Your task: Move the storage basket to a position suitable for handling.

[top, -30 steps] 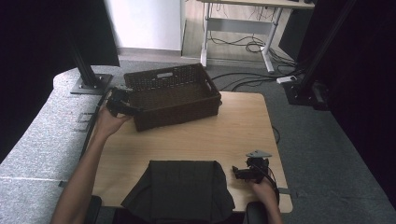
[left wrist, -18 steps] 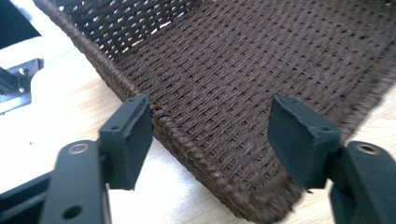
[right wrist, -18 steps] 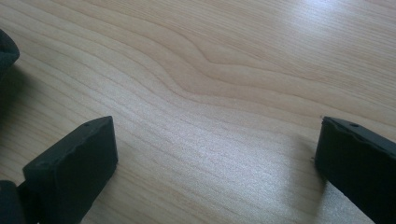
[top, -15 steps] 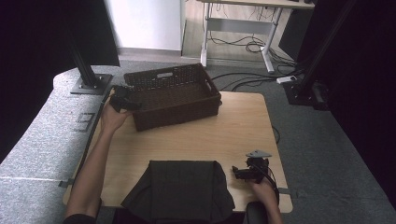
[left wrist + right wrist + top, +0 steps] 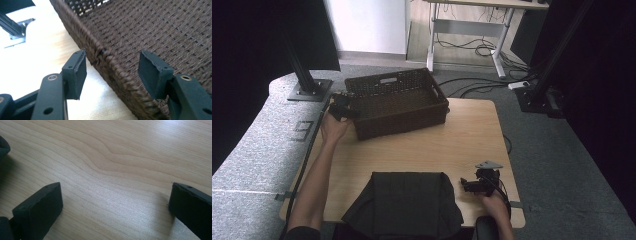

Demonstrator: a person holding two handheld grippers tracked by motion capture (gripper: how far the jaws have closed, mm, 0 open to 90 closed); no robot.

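Since the earlier frames the left gripper (image 5: 343,106) has come down onto the near-left corner of the woven basket (image 5: 398,101), and its jaws have just been closing. In the left gripper view they straddle the basket rim (image 5: 111,66), one pad outside over the table, one inside; gaps remain on both sides, so the rim is not yet clamped. The basket itself has not shifted.

Nearest the person: dark folded cloth (image 5: 404,202) at the table's (image 5: 472,135) front edge, unchanged. Just right of it, the right gripper (image 5: 479,184) rests in place, jaws wide apart over bare wood. Far side, left of centre: the basket.
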